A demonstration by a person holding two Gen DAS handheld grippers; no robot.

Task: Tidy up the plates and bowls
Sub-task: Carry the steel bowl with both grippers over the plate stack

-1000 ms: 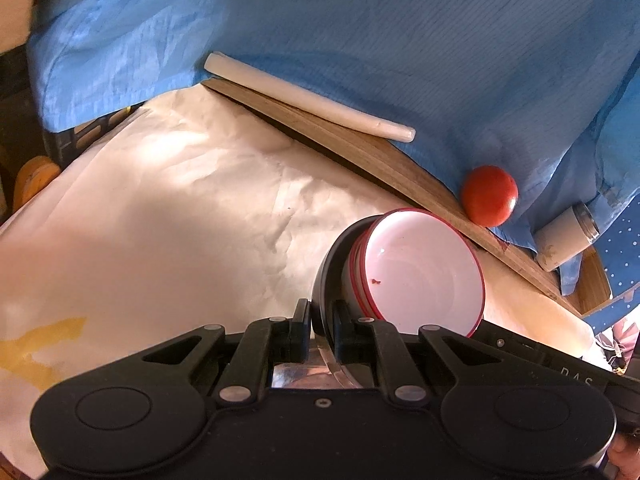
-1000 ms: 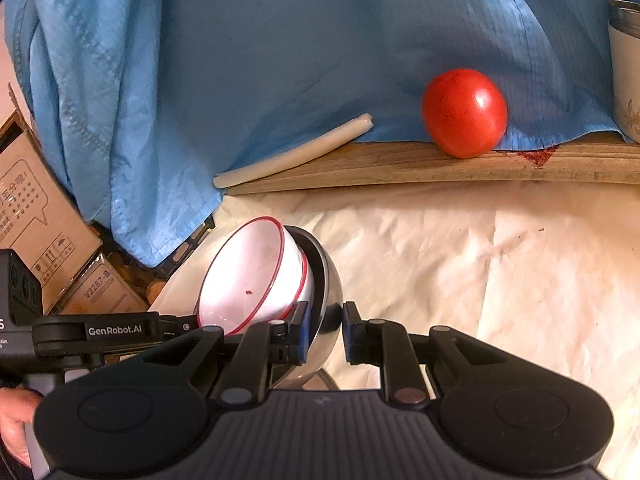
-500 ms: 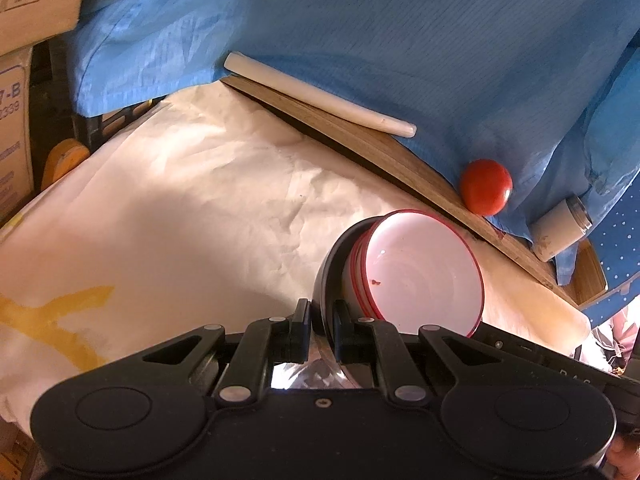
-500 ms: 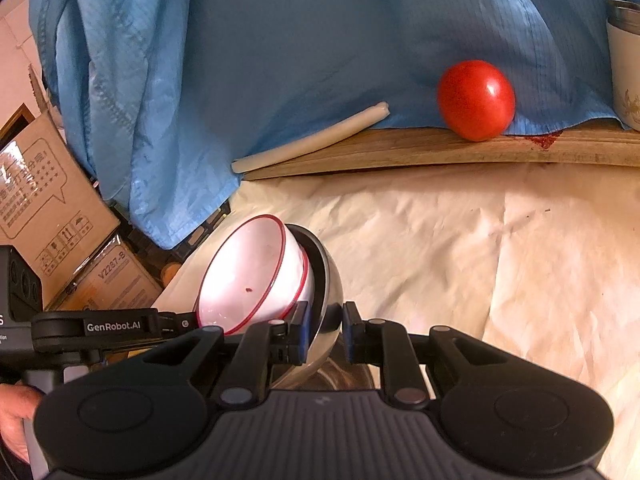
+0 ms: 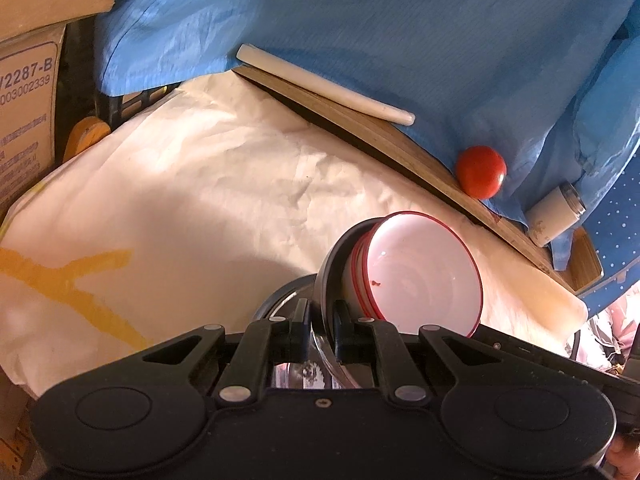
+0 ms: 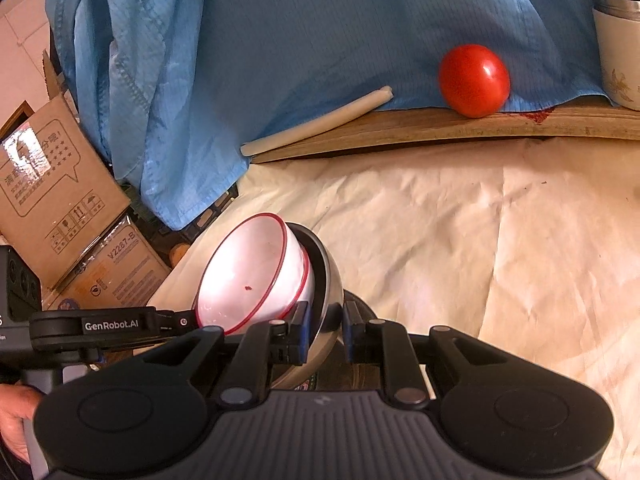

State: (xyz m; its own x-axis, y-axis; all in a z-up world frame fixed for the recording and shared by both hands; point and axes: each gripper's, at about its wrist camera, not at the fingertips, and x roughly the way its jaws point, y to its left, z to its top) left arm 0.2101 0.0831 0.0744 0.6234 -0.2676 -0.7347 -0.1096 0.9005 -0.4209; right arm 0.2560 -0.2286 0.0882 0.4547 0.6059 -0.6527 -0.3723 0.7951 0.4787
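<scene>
Both wrist cameras close, angled down from opposite sides; share nested bowls (image 5: pixel 416 268), tomato (image 6: pixel 474 79).

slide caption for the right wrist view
Right gripper clamps steel bowl holding red-rimmed white bowls; tomato behind.

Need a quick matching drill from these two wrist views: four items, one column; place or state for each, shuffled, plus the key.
1. tomato
2. white bowls
3. steel bowl
4. white stick

A. clamped at the rim by both grippers
B. nested in the steel bowl
C. on the wooden board, beside the cup
D. lying along the board's far end

Pairs: 1-C, 2-B, 3-A, 4-D
</scene>
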